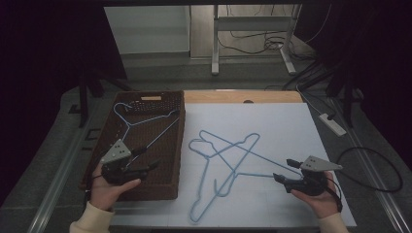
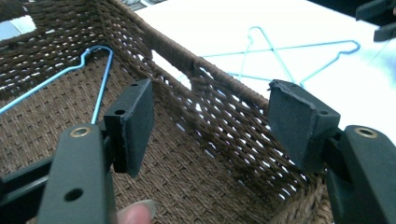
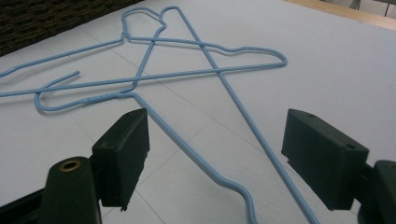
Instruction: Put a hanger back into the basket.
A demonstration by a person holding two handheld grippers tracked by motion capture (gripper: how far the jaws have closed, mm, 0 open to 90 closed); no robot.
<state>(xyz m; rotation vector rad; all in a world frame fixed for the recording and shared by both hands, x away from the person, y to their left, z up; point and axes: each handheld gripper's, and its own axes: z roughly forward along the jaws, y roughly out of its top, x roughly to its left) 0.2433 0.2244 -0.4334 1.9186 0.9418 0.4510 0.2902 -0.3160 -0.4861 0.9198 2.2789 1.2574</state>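
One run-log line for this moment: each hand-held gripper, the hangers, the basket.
left hand-held gripper: open, over basket | right hand-held gripper: open, at crossed hangers on table | basket: one hanger inside

The basket (image 1: 141, 145) is woven from brown fibre, and a rough, matt surface is shown. The hangers (image 1: 228, 165) are made of thin wire, coated in smooth light blue. The table cover (image 1: 291, 131) is seen as smooth, matt white sheet. The gripper pads (image 2: 133, 123) are of matt black rubber-like material.
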